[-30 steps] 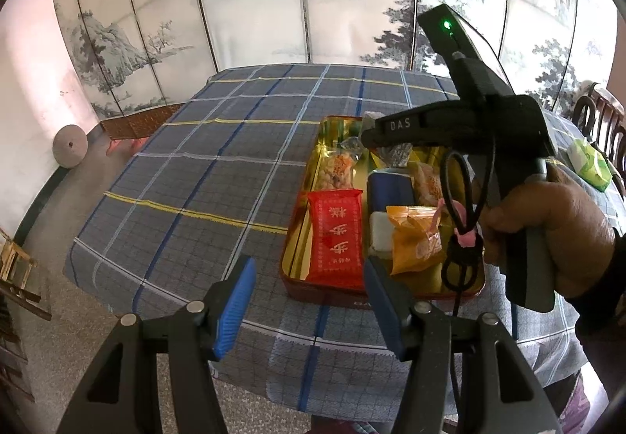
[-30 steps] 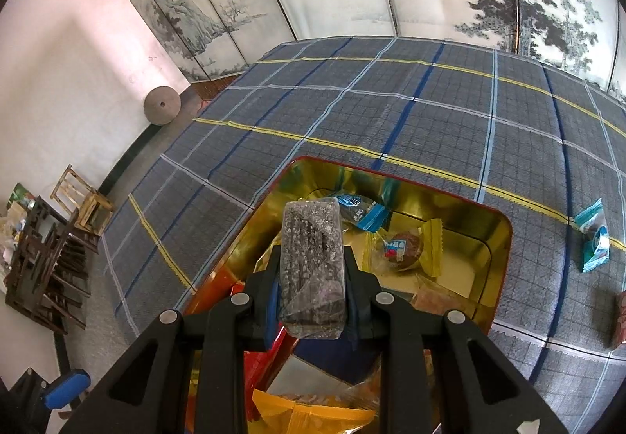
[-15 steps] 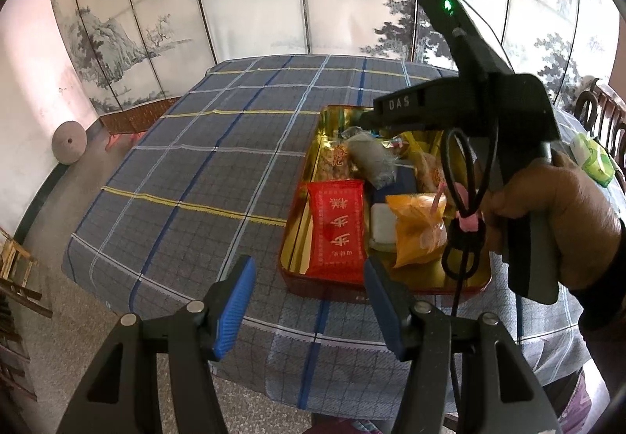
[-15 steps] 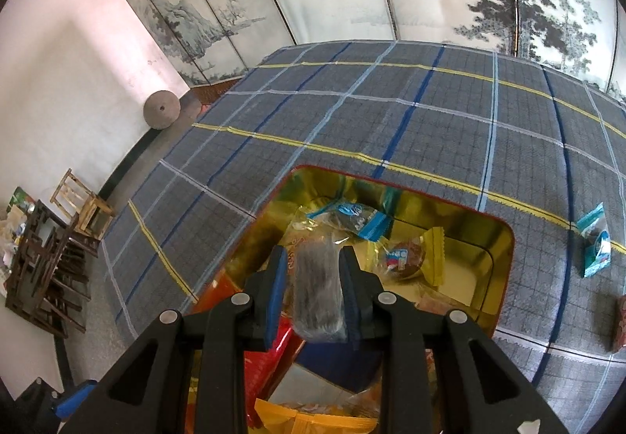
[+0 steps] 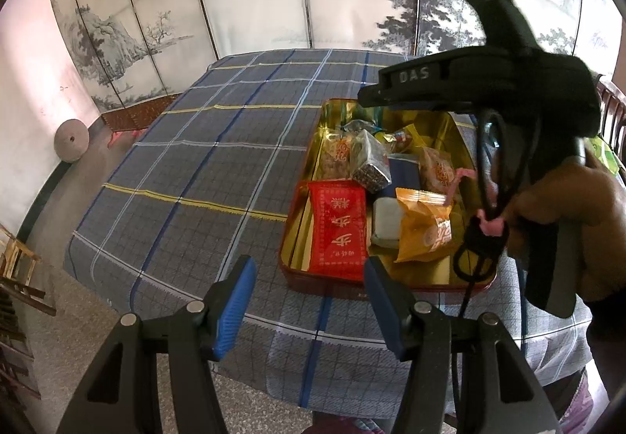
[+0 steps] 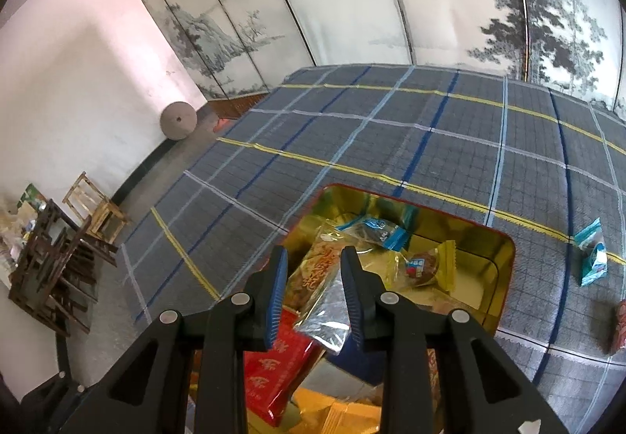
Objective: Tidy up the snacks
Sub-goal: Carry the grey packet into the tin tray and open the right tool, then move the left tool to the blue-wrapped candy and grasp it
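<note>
The right gripper (image 6: 313,293) hangs over the tin (image 6: 504,269), jaws spread with nothing between them. The dark packet (image 5: 369,160) lies tilted on the other snacks at the centre of the left wrist view; in the right wrist view its clear end shows just below the blue pads. The left gripper (image 5: 309,301) hovers at the bottom of its frame, short of the table edge, jaws wide apart and empty.

Risks, as I judge them: the dark packet rests on a heap, propped against the bag beside it, so it may slide or tip if a finger brushes it on the way out. The tin is crowded; another snack dropped in carelessly could ride over the rim.

A blue packet (image 6: 592,258) lies on the cloth (image 6: 352,129) at the right of the right wrist view, well apart from the tin, and a red one (image 6: 619,320) is cut off by the frame edge below it. The right gripper's body hides the tin's far right corner in the left wrist view. Printing on the wrappers is too small to read.
</note>
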`<state>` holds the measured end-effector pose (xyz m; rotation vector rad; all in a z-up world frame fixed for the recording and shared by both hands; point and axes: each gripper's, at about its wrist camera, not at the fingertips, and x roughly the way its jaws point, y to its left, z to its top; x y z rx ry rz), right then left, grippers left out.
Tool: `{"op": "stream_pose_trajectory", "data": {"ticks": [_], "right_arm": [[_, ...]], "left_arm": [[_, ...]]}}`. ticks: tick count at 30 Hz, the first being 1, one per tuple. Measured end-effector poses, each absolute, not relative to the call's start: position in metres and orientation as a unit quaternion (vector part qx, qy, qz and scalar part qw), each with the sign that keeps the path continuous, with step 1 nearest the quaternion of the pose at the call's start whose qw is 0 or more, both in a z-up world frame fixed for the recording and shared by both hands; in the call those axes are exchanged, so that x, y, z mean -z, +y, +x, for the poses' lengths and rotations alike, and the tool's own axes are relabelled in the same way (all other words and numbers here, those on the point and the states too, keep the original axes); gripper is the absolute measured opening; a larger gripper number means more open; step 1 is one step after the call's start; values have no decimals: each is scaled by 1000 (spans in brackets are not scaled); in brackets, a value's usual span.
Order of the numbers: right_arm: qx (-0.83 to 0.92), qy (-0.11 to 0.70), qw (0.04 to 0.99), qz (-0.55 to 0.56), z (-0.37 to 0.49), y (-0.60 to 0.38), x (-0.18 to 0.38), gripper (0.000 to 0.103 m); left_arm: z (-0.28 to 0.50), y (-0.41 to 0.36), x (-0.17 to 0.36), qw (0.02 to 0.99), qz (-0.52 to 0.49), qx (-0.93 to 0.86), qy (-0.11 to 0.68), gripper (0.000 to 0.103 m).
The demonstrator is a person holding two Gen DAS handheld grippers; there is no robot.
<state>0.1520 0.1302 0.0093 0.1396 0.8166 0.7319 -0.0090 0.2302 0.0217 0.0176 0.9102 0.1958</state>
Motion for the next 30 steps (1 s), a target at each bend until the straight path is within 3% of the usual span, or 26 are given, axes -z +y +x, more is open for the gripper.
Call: {"op": "stream_pose_trajectory", "data": {"ticks": [15,30], "right_arm": [[-290,360,881,97,111,34,-5,38],[-113,370,918,86,100,-113,52,49]], "left_arm": [[-11,214,-25,893,31,-94,439,59],[-6,174,-31,890,76,-85,441,59]]}}
